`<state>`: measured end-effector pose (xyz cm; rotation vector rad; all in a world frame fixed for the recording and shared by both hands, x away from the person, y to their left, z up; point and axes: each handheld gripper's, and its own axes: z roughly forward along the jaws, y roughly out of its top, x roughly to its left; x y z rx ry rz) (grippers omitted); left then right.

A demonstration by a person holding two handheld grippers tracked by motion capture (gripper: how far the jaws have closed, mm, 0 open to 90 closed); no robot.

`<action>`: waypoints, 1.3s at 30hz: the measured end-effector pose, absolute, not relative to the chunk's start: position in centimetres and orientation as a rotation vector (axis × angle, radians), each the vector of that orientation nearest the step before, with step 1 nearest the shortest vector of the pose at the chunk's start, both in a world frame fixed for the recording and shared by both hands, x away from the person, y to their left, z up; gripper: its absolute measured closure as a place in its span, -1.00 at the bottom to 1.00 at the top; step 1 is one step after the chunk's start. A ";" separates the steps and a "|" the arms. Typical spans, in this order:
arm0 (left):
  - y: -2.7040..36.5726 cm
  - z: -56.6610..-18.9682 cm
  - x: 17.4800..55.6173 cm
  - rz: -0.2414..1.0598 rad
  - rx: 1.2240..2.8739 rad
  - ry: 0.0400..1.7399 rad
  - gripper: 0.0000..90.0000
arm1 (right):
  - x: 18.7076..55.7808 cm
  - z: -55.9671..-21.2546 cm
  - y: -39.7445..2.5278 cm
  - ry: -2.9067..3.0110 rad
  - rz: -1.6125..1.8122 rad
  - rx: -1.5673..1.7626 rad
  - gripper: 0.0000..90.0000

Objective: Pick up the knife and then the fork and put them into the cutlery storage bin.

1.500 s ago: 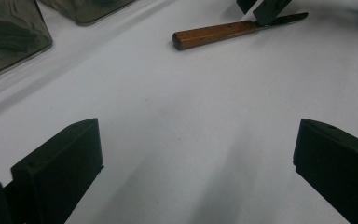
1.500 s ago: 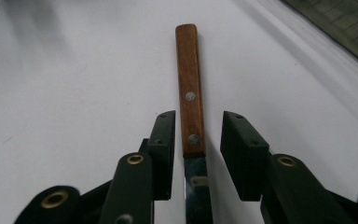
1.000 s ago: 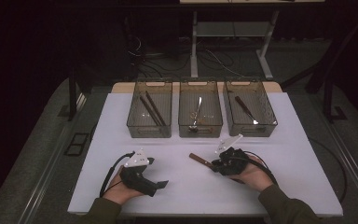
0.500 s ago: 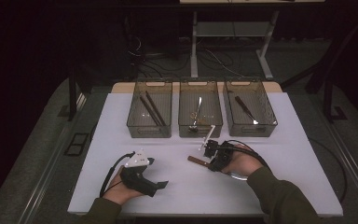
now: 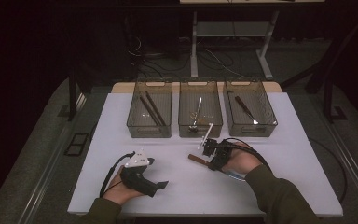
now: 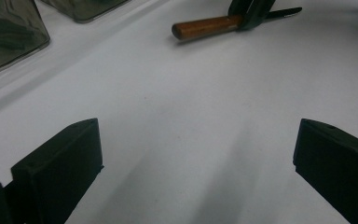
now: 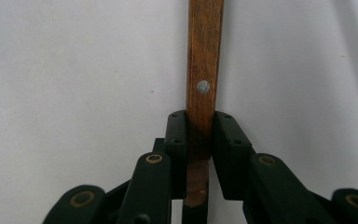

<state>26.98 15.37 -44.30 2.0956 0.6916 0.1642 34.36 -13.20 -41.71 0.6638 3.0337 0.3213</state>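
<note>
2 grippers are working in front of the middle bin. Nearest, the left gripper is resting with jaws spread wide. Farther, just before that bin, the right gripper is clamping the knife by its wooden handle: stiff, light, likely smooth, so gripping near the rivet seems safest.

A lab or test room set up for recording, not a home. A white table stands on grey carpet in a dark room, with loose cables and bare metal desk legs behind, and three identical clear bins lined up in a row
</note>
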 end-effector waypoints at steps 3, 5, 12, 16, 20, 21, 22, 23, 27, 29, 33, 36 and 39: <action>15.4 -44.3 27.0 0.165 2.096 0.692 -1.00 | 34.5 -41.3 -14.1 3.014 0.414 0.707 0.70; 15.4 -44.3 27.0 0.165 2.096 0.690 -1.00 | 34.6 -41.0 -14.9 2.994 0.491 0.728 0.70; 15.4 -44.3 27.0 0.165 2.093 0.690 -1.00 | 34.7 -39.4 -18.2 2.871 0.754 0.866 0.70; 15.4 -44.3 27.0 0.163 2.094 0.690 -1.00 | 34.5 -38.5 -20.2 2.773 0.943 0.902 0.70; 15.4 -44.3 27.0 0.164 2.093 0.689 -1.00 | 34.6 -37.6 -22.3 2.668 1.077 0.944 0.70; 15.4 -44.3 27.0 0.164 2.094 0.689 -1.00 | 34.6 -37.3 -22.8 2.648 1.119 0.962 0.70; 15.4 -44.3 27.0 0.164 2.092 0.688 -1.00 | 34.6 -37.1 -23.3 2.622 1.157 0.974 0.70; 15.4 -44.3 27.0 0.164 2.090 0.689 -1.00 | 34.6 -36.8 -23.8 2.593 1.181 0.992 0.70; 15.5 -44.3 27.1 0.166 2.086 0.690 -1.00 | 34.8 -36.1 -25.4 2.500 1.259 1.039 0.70; 15.6 -44.3 27.1 0.169 2.082 0.689 -1.00 | 34.8 -35.7 -26.2 2.448 1.298 1.066 0.70; 15.7 -44.3 27.2 0.166 2.084 0.680 -1.00 | 35.2 -34.5 -27.8 2.353 1.365 1.110 0.70; 15.7 -44.4 27.3 0.161 2.084 0.684 -1.00 | 35.7 -33.7 -28.8 2.284 1.384 1.137 0.70; 15.7 -44.5 27.3 0.164 2.082 0.689 -1.00 | 36.5 -32.6 -29.7 2.221 1.380 1.168 0.70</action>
